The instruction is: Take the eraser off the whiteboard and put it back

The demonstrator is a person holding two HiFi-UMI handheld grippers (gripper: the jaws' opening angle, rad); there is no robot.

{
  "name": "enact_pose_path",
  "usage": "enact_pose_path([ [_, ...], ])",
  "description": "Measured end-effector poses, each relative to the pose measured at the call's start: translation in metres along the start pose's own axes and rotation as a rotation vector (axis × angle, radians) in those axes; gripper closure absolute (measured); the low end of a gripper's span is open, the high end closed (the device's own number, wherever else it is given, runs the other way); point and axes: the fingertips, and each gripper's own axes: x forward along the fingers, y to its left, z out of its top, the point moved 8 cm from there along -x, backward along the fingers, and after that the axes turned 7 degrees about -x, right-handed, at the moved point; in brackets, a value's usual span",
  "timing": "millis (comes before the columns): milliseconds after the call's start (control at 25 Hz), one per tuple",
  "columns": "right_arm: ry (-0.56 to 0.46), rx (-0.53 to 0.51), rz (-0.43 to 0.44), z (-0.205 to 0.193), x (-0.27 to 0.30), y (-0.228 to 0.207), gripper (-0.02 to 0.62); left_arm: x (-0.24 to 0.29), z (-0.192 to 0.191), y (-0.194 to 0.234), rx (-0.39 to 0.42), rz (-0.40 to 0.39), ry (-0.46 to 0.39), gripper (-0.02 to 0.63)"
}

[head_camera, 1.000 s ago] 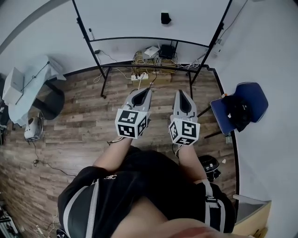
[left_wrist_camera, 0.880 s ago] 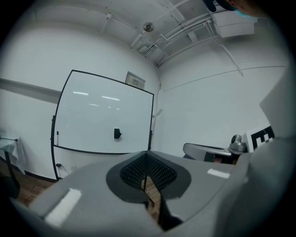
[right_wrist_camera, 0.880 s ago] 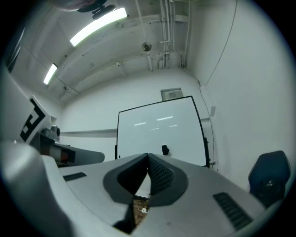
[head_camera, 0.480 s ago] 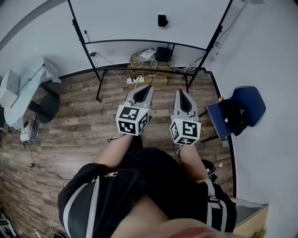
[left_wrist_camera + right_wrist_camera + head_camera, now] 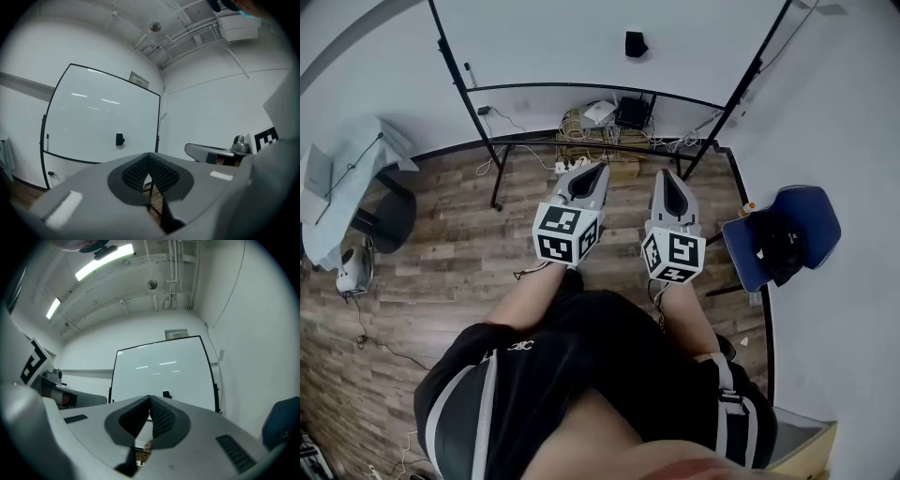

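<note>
The left gripper [image 5: 596, 172] and right gripper [image 5: 667, 180] are held side by side, roughly level. Each has its jaws pressed together tip to tip, with nothing between them. The black eraser [image 5: 636, 43] sits on the whiteboard [image 5: 553, 37], well ahead of both grippers, between their lines and untouched.

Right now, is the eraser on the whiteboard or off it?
On it: the black eraser sits on the face of the whiteboard, and the left gripper and right gripper are shut, empty, short of it.
</note>
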Motion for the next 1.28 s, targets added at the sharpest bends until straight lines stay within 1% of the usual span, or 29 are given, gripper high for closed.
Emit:
enact_pose_path([
  [160, 0.029, 0.012, 0.001, -0.014, 0.028, 0.001, 0.591, 0.018, -0.006, 0.022, -0.014, 0.008, 0.029, 0.597],
  [320, 0.056, 0.017, 0.034, -0.016, 0.053, 0.005, 0.591, 0.028, -0.009, 0.045, -0.056, 0.039, 0.044, 0.597],
  [400, 0.065, 0.013, 0.041, -0.017, 0.065, 0.005, 0.591, 0.033, -0.012, 0.056, -0.091, 0.055, 0.05, 0.597],
  [520, 0.082, 0.007, 0.053, -0.019, 0.086, 0.007, 0.591, 0.039, -0.009, 0.072, -0.135, 0.061, 0.029, 0.597],
  [600, 0.089, 0.003, 0.055, -0.02, 0.104, 0.009, 0.591, 0.049, -0.002, 0.087, -0.134, 0.049, 0.02, 0.597],
  [760, 0.088, 0.001, 0.04, -0.018, 0.148, 0.009, 0.591, 0.079, 0.015, 0.12, -0.128, 0.039, 0.031, 0.597],
  [1000, 0.078, 0.005, 0.005, -0.016, 0.225, 0.009, 0.591, 0.131, 0.048, 0.175, -0.093, 0.016, 0.029, 0.597],
  [1280, 0.093, 0.0, -0.028, -0.024, 0.3, 0.01, 0.591, 0.179, 0.069, 0.242, -0.032, 0.054, 0.065, 0.597],
])
